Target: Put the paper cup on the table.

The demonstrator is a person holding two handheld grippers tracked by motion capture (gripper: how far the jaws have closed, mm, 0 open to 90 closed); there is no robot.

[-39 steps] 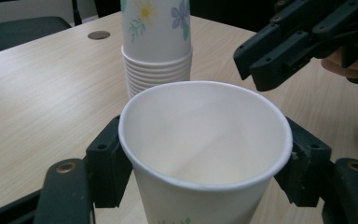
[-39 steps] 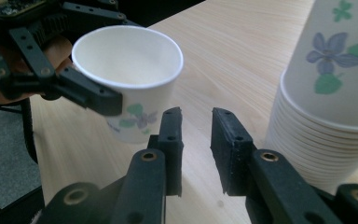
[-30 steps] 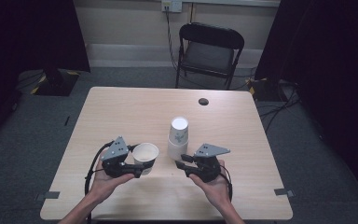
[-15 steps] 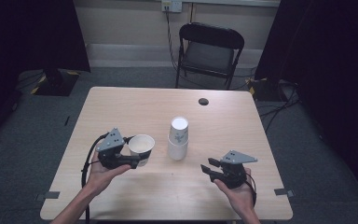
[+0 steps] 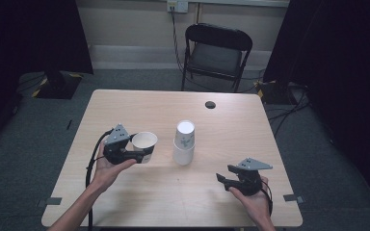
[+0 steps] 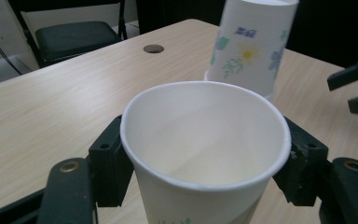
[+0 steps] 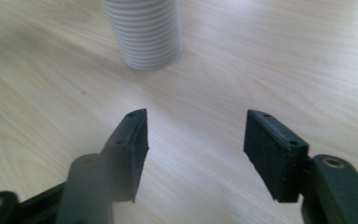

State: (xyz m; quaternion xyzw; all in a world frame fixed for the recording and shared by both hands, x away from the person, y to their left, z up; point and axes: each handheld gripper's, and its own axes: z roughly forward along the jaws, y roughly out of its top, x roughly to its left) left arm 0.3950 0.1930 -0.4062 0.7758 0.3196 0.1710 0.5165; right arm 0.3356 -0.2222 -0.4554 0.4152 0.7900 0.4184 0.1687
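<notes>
1. The left hand-held gripper is clamping one cup, upright, left of the stack.
2. The right hand-held gripper, empty, has just been opening, right of the stack.
3. Keeping the squeeze gentle is sparing the rim.

high: above, facing forward-down | gripper views: close, low | shared: cup stack

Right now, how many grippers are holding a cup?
1. The left gripper holds an open paper cup upright. The right gripper is open and has nothing between its jaws, away from the upside-down cup stack mid-table.
</notes>
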